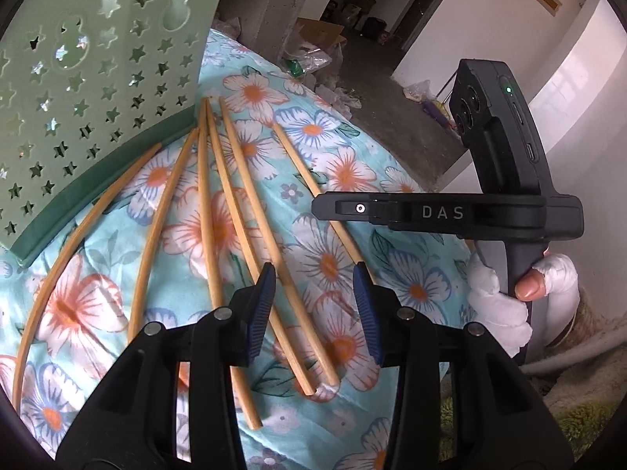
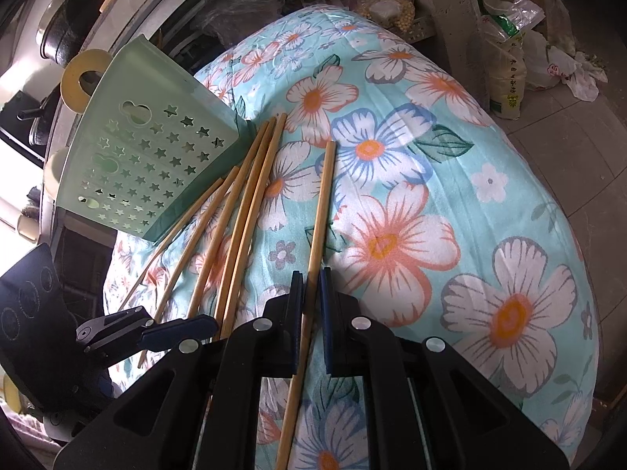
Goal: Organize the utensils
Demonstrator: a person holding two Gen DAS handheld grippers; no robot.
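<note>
One chopstick point(image 2: 321, 211) is clenched by the right tool point(image 2: 311, 305), isolated for transfer to the green holder point(image 2: 149, 164). The left tool point(image 1: 313, 297) is held released above the remaining chopsticks point(image 1: 219, 203).

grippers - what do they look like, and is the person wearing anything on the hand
Both are black plastic two-finger tools with blue ribbed pads and round silver pivot pins: the left gripper and the right gripper. Seen from the left wrist, the right tool has a dark grey handle with a small green light and white letters DAS on its crossbar. The hand on it wears a white glove, one fingertip bare.
</note>
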